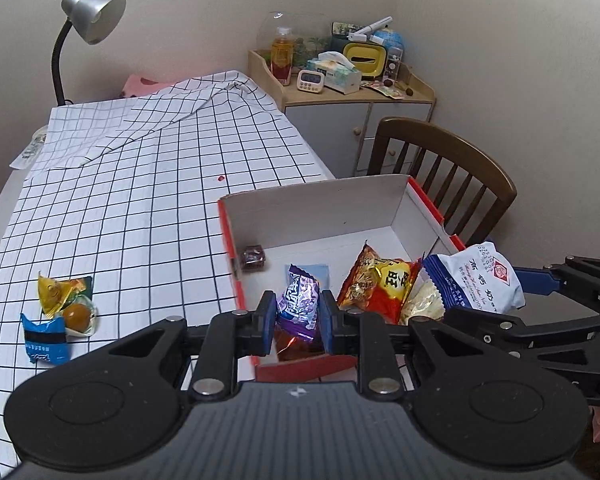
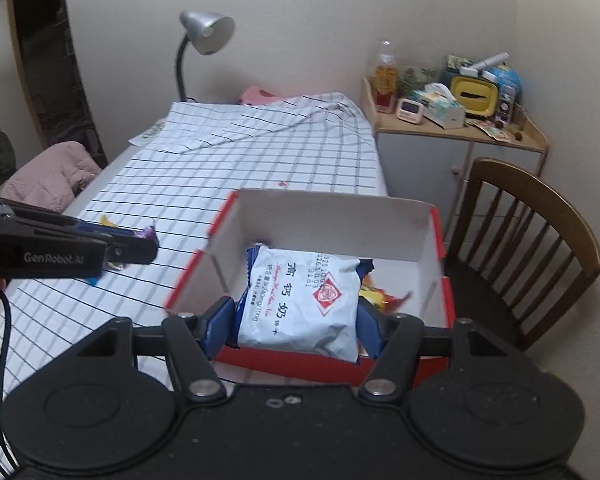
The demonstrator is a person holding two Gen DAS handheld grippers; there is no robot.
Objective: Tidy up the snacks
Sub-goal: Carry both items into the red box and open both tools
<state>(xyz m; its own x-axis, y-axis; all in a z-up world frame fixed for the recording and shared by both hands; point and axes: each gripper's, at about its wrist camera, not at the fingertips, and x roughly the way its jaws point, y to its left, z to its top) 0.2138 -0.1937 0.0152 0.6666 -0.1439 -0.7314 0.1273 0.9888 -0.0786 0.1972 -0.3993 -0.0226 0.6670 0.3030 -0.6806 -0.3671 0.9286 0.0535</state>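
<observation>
1. Your left gripper (image 1: pixel 298 316) is clamped on a purple snack packet (image 1: pixel 299 307), its blue pads pressing both sides of the wrapper. In the left wrist view the packet hangs over the near edge of the red-and-white box (image 1: pixel 420 196), toward its 7 o'clock corner.

2. Your right gripper (image 2: pixel 296 322) is closed on a white-and-blue biscuit pack (image 2: pixel 300 300), jaws partly spread because the pack is wide. In the right wrist view it sits over the near half of the box, at about 6 o'clock of the opening.

3. Already inside the box: an orange-red snack bag (image 1: pixel 380 284) near the middle of the floor, a pale yellow packet (image 1: pixel 422 304) beside it at 4 o'clock, a small dark wrapped sweet (image 1: pixel 253 258) in the 9 o'clock corner, and a light blue flat piece (image 1: pixel 318 270) behind the purple packet.

4. Still out on the checked tablecloth (image 1: pixel 140 200), at 9 o'clock of the box and well apart from it: a yellow-green wrapper (image 1: pixel 60 290), a round brown snack in clear wrap (image 1: pixel 78 314), and a blue packet (image 1: pixel 46 340), clustered and touching.

5. I judge you a little past halfway. Both held packets need releasing into the box, then that cluster of three needs fetching.
</observation>
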